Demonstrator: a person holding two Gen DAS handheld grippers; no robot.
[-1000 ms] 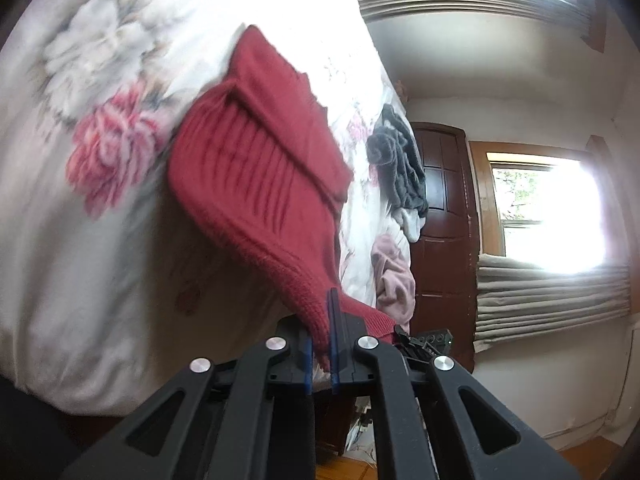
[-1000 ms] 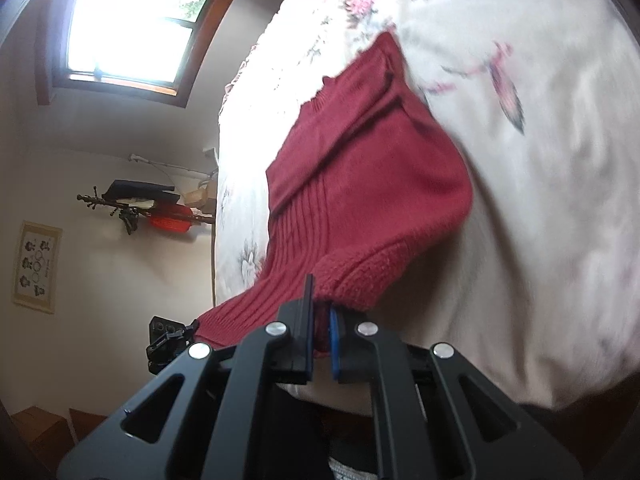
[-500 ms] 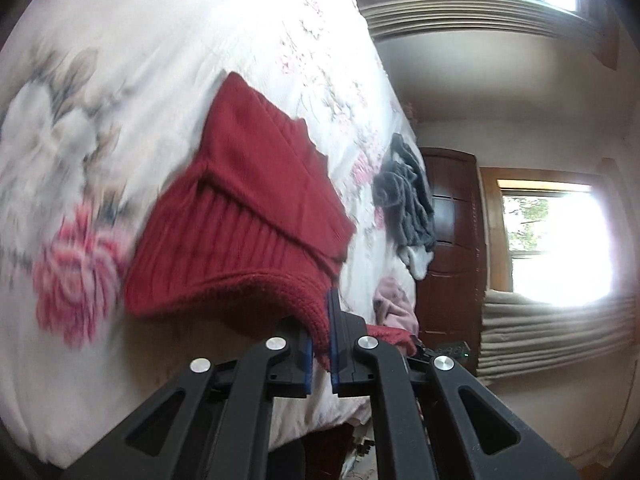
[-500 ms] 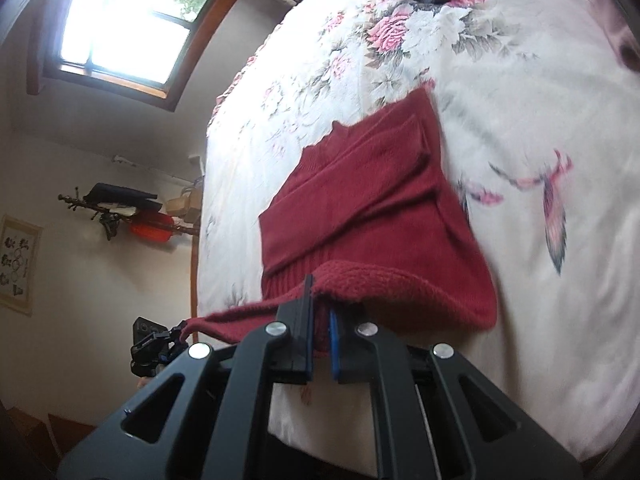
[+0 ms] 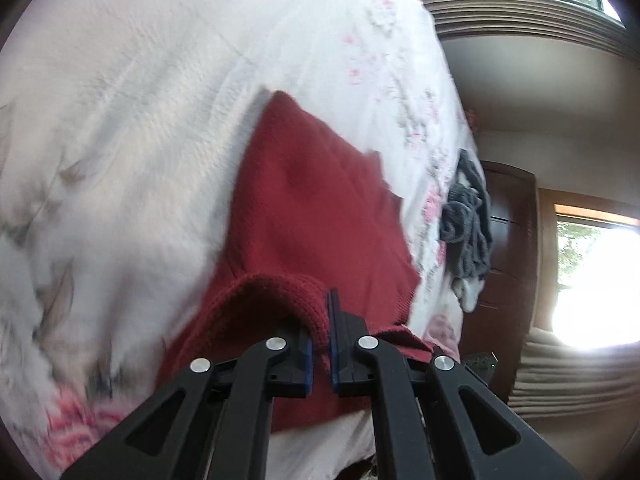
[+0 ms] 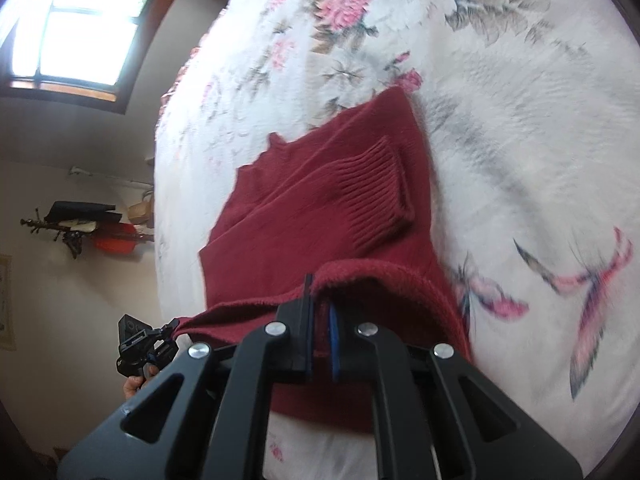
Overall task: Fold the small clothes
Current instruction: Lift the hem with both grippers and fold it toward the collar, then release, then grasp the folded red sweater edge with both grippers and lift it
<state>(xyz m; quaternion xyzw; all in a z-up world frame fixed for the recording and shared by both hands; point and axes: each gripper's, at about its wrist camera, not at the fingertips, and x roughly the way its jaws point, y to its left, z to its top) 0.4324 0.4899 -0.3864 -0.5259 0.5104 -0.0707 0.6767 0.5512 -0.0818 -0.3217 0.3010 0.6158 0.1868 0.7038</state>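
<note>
The left tongs (image 5: 321,344) are pinching the near hem of the red sweater (image 5: 316,216), the blue pads closed on a bunched roll of ribbed knit. The sweater itself is lying on the floral bedspread (image 5: 140,120), its far part flat, its near edge lifted and arching between the two grips. In the right wrist view the left tongs (image 6: 160,350) are showing small at the left, with the hem running taut from them toward the camera.

The hem is looking thick and rolled where the left pads are biting it, so I judge it could creep out if the pull across gets uneven; a one-sided slip would leave the fold skewed.

Farther right, a grey garment (image 5: 466,224) is sitting heaped near the bed's edge, apart from the sweater; a wide swing of the fold could be dragging the spread and disturbing it.

The right tongs (image 6: 319,340) are likewise clamping the hem of the red sweater (image 6: 320,208), with fabric curling over the outer finger. A ribbed cuff (image 6: 376,192) is lying folded in on top of the body. Carrying the hem forward too fast could be catching that cuff and flipping the sleeve out, undoing the tuck. Lifting too low risks the knit dragging and bunching on the bedspread (image 6: 520,100).
</note>
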